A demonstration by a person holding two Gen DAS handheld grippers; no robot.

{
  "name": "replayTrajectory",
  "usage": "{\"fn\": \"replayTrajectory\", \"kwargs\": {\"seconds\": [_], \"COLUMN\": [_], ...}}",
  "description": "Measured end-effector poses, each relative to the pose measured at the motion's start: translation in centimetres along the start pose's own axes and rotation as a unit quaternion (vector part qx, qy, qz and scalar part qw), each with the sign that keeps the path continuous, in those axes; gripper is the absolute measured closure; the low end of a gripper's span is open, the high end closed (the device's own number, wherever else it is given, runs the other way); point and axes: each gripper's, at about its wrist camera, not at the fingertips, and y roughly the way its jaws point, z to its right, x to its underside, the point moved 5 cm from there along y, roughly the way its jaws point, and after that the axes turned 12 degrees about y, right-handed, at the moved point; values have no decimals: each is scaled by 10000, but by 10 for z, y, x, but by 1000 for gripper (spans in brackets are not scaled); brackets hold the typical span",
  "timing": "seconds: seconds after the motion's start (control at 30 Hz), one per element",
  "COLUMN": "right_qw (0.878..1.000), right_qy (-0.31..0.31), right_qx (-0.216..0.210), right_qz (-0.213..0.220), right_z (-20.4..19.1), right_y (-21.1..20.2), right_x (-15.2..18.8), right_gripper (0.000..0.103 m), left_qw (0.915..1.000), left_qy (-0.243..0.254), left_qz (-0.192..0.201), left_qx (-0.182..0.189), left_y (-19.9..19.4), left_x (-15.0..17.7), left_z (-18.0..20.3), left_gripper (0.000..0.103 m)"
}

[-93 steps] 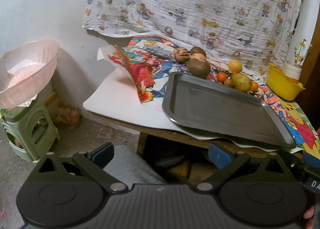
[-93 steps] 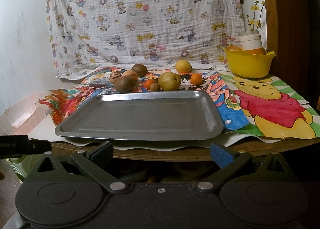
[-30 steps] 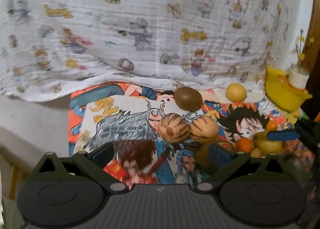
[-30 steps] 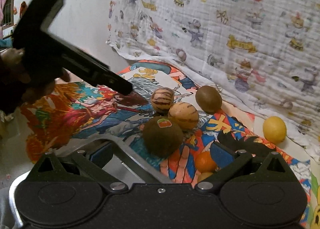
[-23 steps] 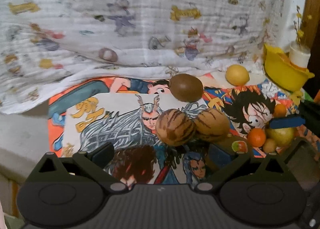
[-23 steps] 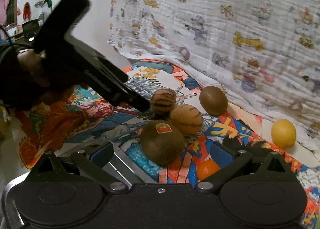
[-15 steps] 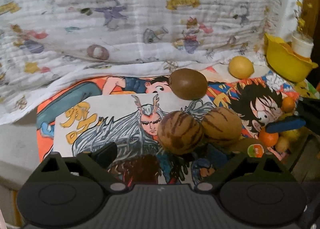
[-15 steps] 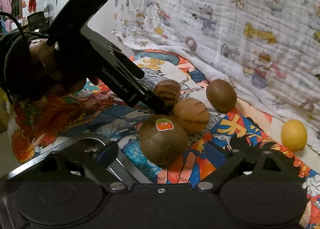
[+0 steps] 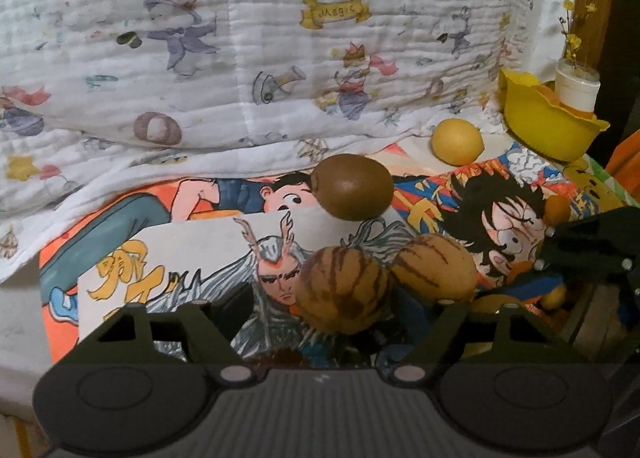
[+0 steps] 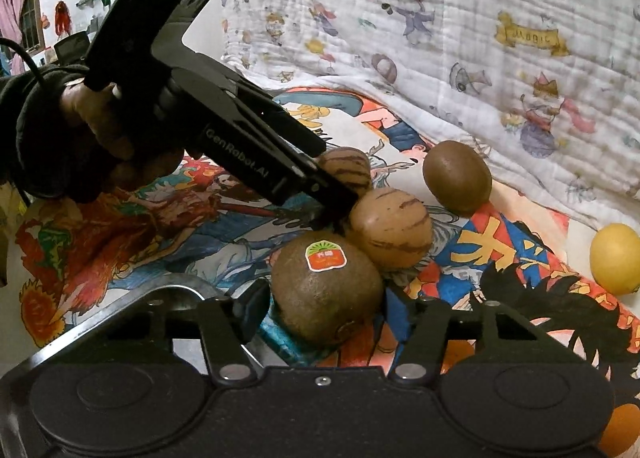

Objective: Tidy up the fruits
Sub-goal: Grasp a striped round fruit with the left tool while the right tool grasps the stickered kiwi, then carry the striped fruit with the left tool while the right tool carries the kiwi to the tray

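Observation:
My left gripper (image 9: 332,306) is open, its jaws on either side of a striped tan fruit (image 9: 344,292); from the right wrist view it (image 10: 340,185) reaches in at that fruit (image 10: 348,167). A second striped fruit (image 9: 434,268) touches it on the right (image 10: 390,227). A brown kiwi (image 9: 352,185) lies behind. My right gripper (image 10: 326,304) is open around a stickered kiwi (image 10: 326,290), beside the metal tray's corner (image 10: 120,318). A yellow lemon (image 9: 456,141) lies at the back right.
A yellow bowl (image 9: 548,125) with a white jar stands at the far right. Small orange fruits (image 10: 618,428) lie by my right gripper. A printed white cloth (image 9: 240,37) hangs behind the table. Cartoon posters (image 9: 160,250) cover the tabletop.
Both grippers have moved forward over the table to the fruit. The left jaws now flank the striped fruit and the right jaws flank the stickered kiwi.

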Motion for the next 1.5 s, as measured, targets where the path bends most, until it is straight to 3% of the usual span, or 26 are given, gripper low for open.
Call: {"fn": "replayTrajectory", "kwargs": {"seconds": [0.33, 0.67, 1.0, 1.23, 1.5], "right_qw": [10000, 9998, 9983, 9983, 9980], "right_qy": [20, -80, -167, -188, -344], "right_qx": [14, 33, 51, -58, -304], "right_qz": [20, 164, 563, 551, 436], "right_z": [1, 0, -7, -18, -47], "right_y": [1, 0, -27, -63, -108], "right_x": [0, 0, -3, 5, 42], "right_gripper": [43, 45, 45, 45, 45], "left_qw": [9990, 9973, 9927, 9889, 9879], "left_qy": [-251, -711, -1142, -1363, -1429], "left_qz": [176, 189, 392, 583, 601], "left_qx": [318, 54, -65, -28, 3], "left_y": [2, -7, -54, -96, -138], "left_x": [-1, 5, 12, 27, 61], "left_z": [-2, -2, 6, 34, 91], "left_gripper": [47, 48, 48, 48, 48]}}
